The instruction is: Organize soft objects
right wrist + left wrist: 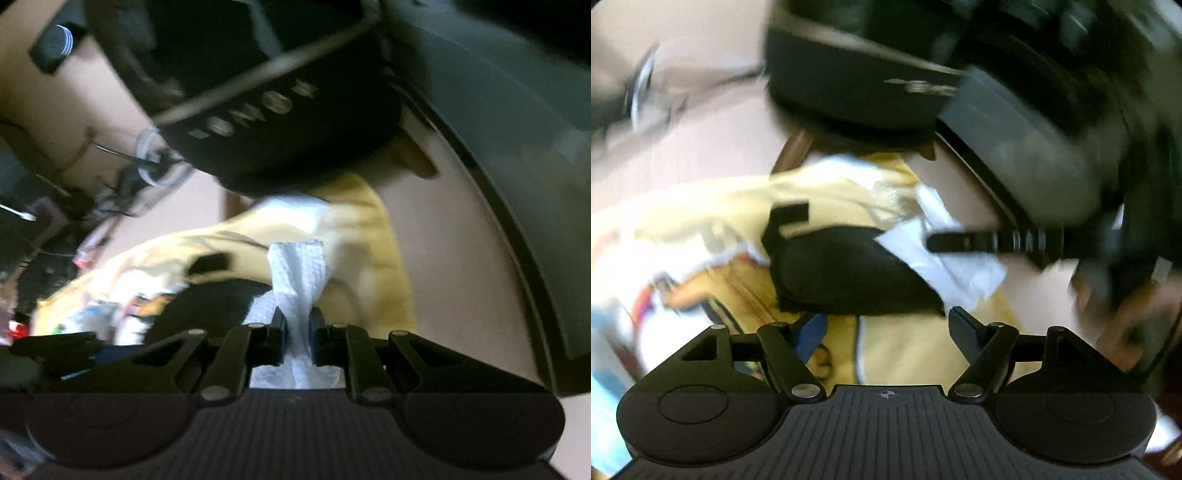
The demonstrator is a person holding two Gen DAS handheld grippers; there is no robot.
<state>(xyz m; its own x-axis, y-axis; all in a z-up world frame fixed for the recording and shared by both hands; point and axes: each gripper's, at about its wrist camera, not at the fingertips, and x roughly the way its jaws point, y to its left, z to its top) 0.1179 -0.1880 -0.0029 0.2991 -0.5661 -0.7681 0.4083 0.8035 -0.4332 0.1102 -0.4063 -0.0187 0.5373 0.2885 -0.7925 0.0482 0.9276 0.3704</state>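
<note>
Tongs in your right hand [298, 328] pinch a twisted white paper towel [297, 273]; only the right wrist view shows that grip up close. Your left tongs [882, 321] stand wide with nothing between them, above the yellow cloth [905, 354]. From the left wrist view you see the towel's other end spread beside a black pouch [846, 273].

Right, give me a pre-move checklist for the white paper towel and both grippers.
1. Right hand-held gripper shut on the white paper towel: ok.
2. Left hand-held gripper open, nothing between its fingers: ok.
3. Towel hanging free of the yellow cloth: cannot tell, blurred.
4. Black pouch lying on the yellow cloth, not gripped: ok.
5. Pictures sharp enough to aim: not ok.
</note>
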